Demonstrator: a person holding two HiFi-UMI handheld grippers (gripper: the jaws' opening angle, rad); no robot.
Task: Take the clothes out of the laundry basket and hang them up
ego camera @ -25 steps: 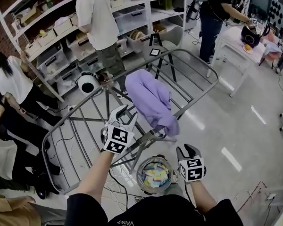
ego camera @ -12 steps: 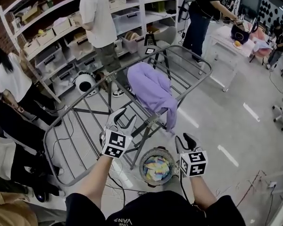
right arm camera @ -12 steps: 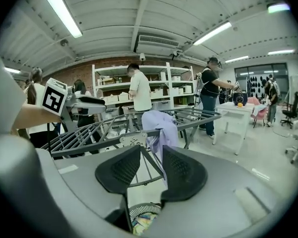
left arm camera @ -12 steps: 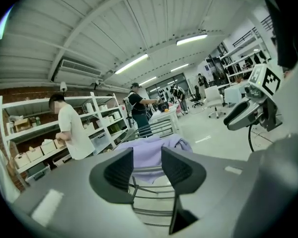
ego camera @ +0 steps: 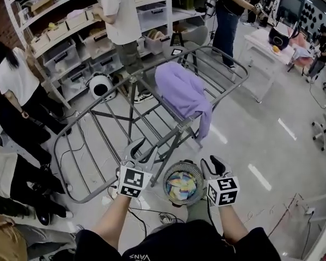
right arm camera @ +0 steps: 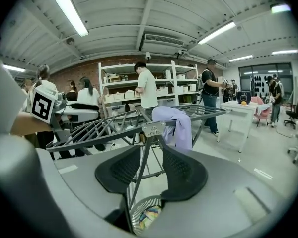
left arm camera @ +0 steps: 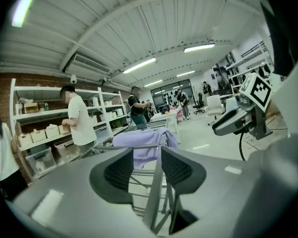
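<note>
Jaws of the left gripper [left arm camera: 148,155] are seen spread apart with nothing pinched; only a strut of the metal drying rack [left arm camera: 156,192] is framed in the gap, beyond the pads. Those of the right gripper [right arm camera: 150,155] are likewise held apart and empty, a leg of the rack being viewed through the gap. The round laundry basket [ego camera: 167,185] is found on the floor between the two grippers, below the right jaws, with colourful clothes [ego camera: 182,186] heaped in it. A purple garment [ego camera: 186,94] is draped over the rack, well beyond both pairs of jaws.
</note>
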